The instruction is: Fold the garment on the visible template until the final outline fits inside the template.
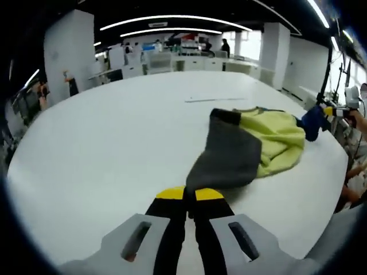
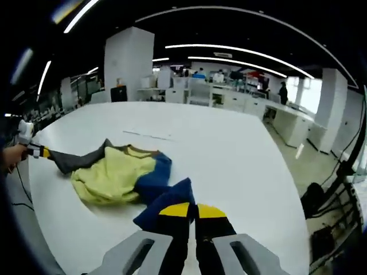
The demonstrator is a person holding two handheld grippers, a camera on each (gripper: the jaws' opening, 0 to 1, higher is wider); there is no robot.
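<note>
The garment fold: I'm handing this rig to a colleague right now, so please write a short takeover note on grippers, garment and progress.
Left gripper: shut on the garment's grey sleeve, pulled out toward the camera.
Right gripper: shut on the blue sleeve, on the opposite side.
The garment, yellow-green in the body, lies bunched on the white table, held between the two grippers.
A faint thin line lies on the table beyond the garment; whether it belongs to the template I cannot tell.
Done: both sleeves gripped.
Left: spread the garment flat, fold it, fit it inside the template.
</note>
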